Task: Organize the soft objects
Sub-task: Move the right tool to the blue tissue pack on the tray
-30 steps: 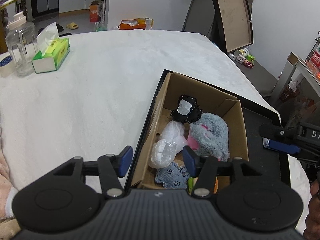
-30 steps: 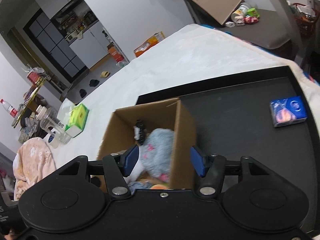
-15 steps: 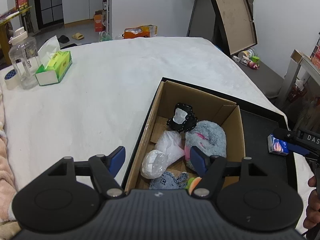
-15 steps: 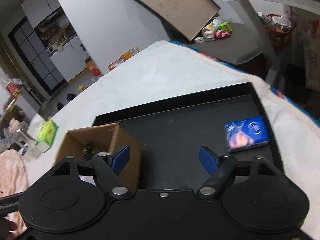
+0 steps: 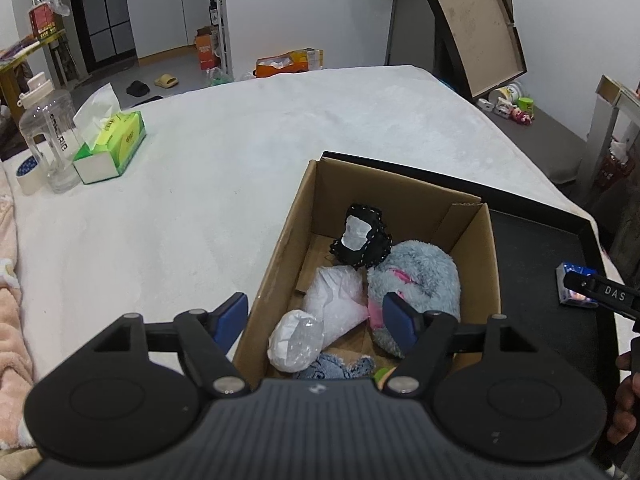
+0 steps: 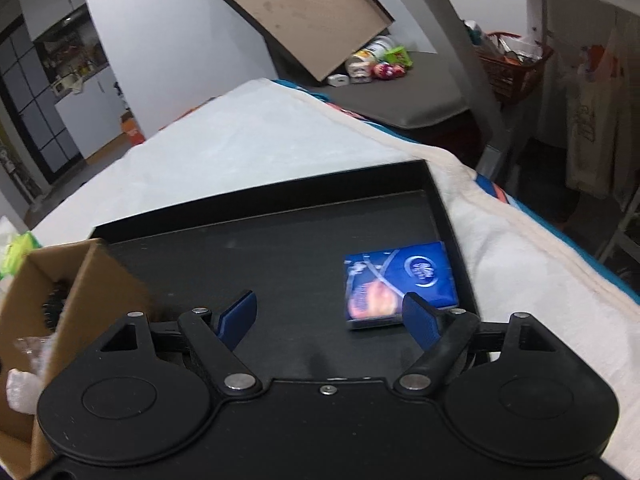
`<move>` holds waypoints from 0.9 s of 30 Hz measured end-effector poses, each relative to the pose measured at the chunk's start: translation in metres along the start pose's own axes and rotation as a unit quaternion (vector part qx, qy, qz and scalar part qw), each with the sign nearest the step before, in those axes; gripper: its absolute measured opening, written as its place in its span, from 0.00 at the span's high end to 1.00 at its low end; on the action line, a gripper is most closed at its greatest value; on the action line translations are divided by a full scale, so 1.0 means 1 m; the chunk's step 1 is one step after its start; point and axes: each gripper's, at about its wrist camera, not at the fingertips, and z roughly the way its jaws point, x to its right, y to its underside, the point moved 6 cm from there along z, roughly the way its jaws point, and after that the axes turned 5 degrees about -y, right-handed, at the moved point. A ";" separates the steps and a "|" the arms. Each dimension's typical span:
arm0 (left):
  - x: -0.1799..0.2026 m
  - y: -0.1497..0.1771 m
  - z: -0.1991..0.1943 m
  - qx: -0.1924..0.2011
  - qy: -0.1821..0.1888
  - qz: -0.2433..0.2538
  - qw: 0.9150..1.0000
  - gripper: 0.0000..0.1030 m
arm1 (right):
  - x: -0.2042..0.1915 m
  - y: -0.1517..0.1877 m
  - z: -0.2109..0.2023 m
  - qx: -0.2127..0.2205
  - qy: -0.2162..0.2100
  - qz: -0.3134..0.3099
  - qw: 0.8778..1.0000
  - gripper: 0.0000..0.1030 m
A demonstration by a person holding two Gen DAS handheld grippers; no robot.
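An open cardboard box (image 5: pixel 400 184) stands on the left part of a black tray (image 6: pixel 260 248). In it lie a grey plush (image 5: pixel 416 276), a black pouch (image 5: pixel 362 240), clear plastic wrap (image 5: pixel 336 300), a white bundle (image 5: pixel 296 340) and a blue cloth (image 5: pixel 340 366). My left gripper (image 5: pixel 316 316) hovers over the box's near end, its jaws opening with nothing pressed between them. A blue tissue pack (image 6: pixel 400 280) lies flat on the tray's right side. My right gripper (image 6: pixel 330 312) hangs just above the tray, jaws opening, with its right finger by the pack's near edge.
On the white cover at the far left stand a green tissue box (image 5: pixel 112 144), a clear jar (image 5: pixel 48 140) and a tape roll (image 5: pixel 26 172). A pink blanket (image 5: pixel 12 320) lies at the left edge. A person's hand (image 5: pixel 624 400) shows at the right.
Both grippers' jaws have widened. The right gripper swung right from over the box and dropped toward the blue pack. The left gripper drew back a little above the box.
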 end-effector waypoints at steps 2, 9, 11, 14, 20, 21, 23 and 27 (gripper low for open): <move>0.002 -0.001 0.001 0.002 -0.005 0.001 1.000 0.29 | 0.006 0.000 0.003 0.000 0.001 0.007 1.000 0.23; 0.008 -0.007 0.007 0.005 -0.025 0.005 1.000 0.28 | 0.016 0.001 0.014 0.003 0.021 -0.002 1.000 0.22; 0.009 -0.008 0.008 0.003 -0.026 0.007 1.000 0.28 | 0.017 0.001 0.017 0.007 0.028 -0.010 1.000 0.20; 0.011 -0.008 0.009 0.004 -0.030 0.010 0.999 0.28 | 0.017 -0.001 0.020 0.013 0.045 -0.032 0.998 0.19; 0.011 -0.009 0.010 0.004 -0.033 0.009 0.999 0.28 | 0.018 -0.002 0.024 0.015 0.060 -0.054 0.997 0.19; 0.010 -0.009 0.009 0.004 -0.033 0.007 0.999 0.28 | 0.018 -0.002 0.025 0.014 0.060 -0.056 0.997 0.19; 0.008 -0.010 0.008 0.005 -0.032 0.003 0.999 0.28 | 0.017 0.000 0.029 0.011 0.065 -0.070 0.995 0.19; 0.004 -0.012 0.003 0.012 -0.028 -0.001 1.000 0.28 | 0.010 0.006 0.034 0.002 0.084 -0.106 0.991 0.18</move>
